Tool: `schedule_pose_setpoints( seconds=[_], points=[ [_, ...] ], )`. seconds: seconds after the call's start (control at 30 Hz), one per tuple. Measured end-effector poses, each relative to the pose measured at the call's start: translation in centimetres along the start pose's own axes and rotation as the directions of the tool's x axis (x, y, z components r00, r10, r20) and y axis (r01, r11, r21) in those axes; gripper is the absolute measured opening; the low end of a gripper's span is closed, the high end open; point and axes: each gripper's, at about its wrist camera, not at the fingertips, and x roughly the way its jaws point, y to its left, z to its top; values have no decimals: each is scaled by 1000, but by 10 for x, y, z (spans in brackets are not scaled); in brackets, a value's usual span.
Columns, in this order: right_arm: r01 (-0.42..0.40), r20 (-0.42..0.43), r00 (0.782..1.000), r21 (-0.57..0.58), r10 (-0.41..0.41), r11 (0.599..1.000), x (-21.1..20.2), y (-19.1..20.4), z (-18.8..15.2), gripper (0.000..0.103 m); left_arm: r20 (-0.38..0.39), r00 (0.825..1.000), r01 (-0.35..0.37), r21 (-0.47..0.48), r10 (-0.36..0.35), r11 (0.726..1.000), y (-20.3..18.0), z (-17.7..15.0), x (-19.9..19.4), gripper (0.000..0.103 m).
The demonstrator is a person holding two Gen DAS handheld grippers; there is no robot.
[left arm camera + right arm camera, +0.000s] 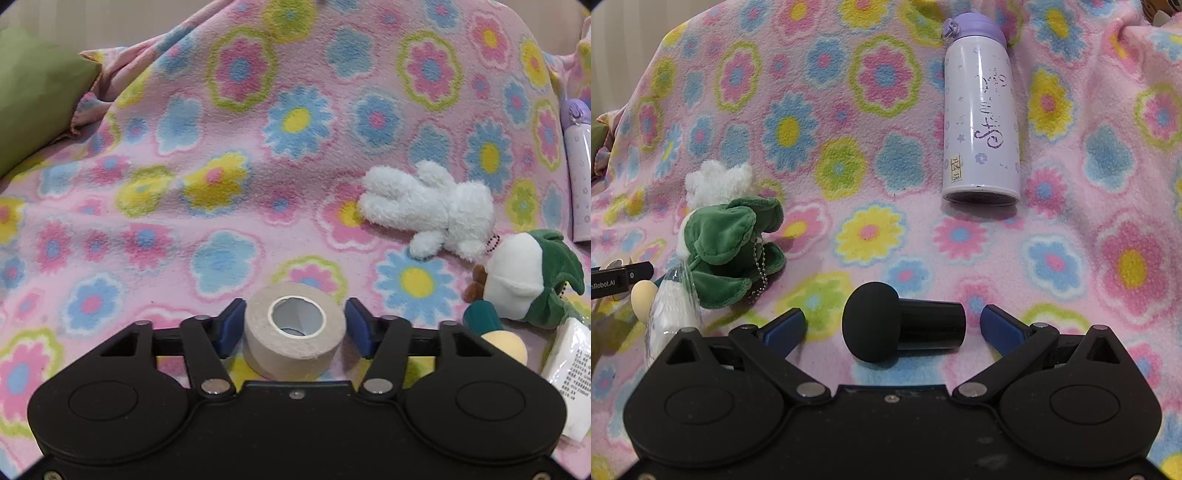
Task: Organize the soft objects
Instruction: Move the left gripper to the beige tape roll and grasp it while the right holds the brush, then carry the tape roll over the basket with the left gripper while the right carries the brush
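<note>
My left gripper [293, 325] is open around a beige tape roll [295, 330] lying on the flowered blanket; the blue pads stand just off its sides. A white plush [432, 208] and a green-and-white plush [532, 280] lie to its right. My right gripper [894, 325] is open wide around a black sponge-headed applicator [901, 326] lying on its side, without touching it. In the right wrist view the green plush [727, 251] lies at the left, with the white plush [718, 181] behind it.
A purple-capped white bottle [980, 110] lies on the blanket [849, 129] ahead of the right gripper. A tissue pack [572, 365] and a cream-tipped teal item [495, 332] lie by the green plush. A green cushion [33, 96] sits at far left.
</note>
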Motion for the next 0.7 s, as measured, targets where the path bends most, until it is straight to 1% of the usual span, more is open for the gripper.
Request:
schedule_pose_setpoints(
  seconds=[0.07,0.13,0.17,0.23,0.33,0.4,0.7],
  points=[
    [2,12,1000,14,-2,1000,-2,-1,-1,99,1,1000,-4,-6,4,1000,1,0,0,51],
    [16,41,999,38,-17,999,-6,-4,-3,82,1,1000,-7,-5,7,1000,1,0,0,51],
    [19,54,998,54,-22,998,-7,-6,-4,79,1,1000,-8,-5,8,1000,0,0,1,51],
    [28,60,998,58,-31,998,-8,-6,-4,70,0,1000,-8,-4,8,1000,0,0,1,51],
    [37,68,997,42,-40,998,-8,-4,-5,60,1,1000,-9,-4,9,1000,0,0,1,51],
    [36,71,997,44,-39,998,-9,-4,-5,58,1,1000,-10,-4,10,1000,0,0,1,51],
    [30,75,997,52,-34,998,-9,-5,-6,58,-2,1000,-17,1,17,1000,0,0,2,51]
  ],
)
